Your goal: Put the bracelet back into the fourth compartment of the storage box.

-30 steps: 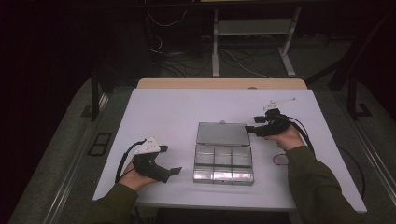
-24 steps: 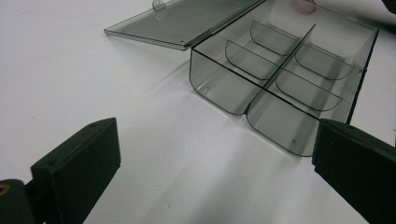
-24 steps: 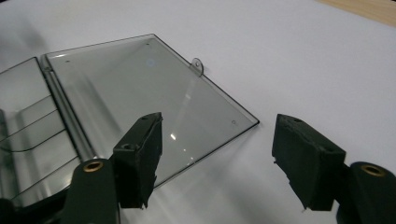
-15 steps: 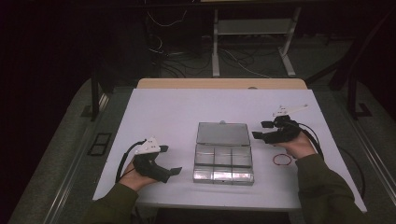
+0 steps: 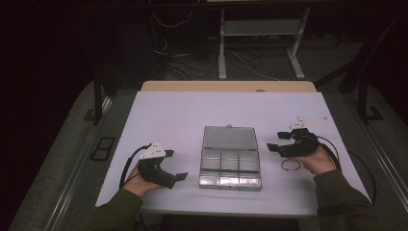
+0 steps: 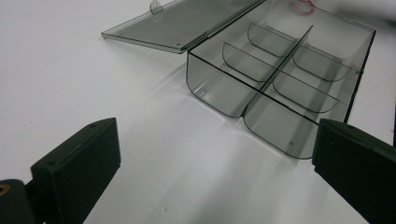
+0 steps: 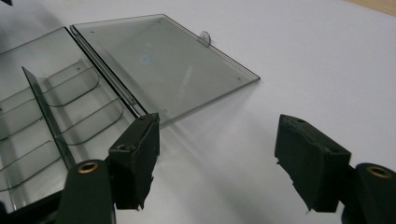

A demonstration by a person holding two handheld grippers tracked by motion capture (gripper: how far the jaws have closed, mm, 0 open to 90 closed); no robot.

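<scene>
Your left gripper (image 5: 179, 177) rests on the white desk (image 5: 183, 115), jaws apart and empty. At centre lies the clear, smoky plastic compartment box (image 5: 230, 168), its flat lid (image 5: 229, 138) open on the far side. Your right gripper (image 5: 274, 147), near a red rubber band (image 5: 290, 165), likewise gapes empty.

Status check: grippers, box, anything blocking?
Left gripper open, empty, left of the box. Right gripper open, empty, right of it. Clear compartment box empty, lid flat open. Red rubber band beside right hand; nothing blocking.
</scene>
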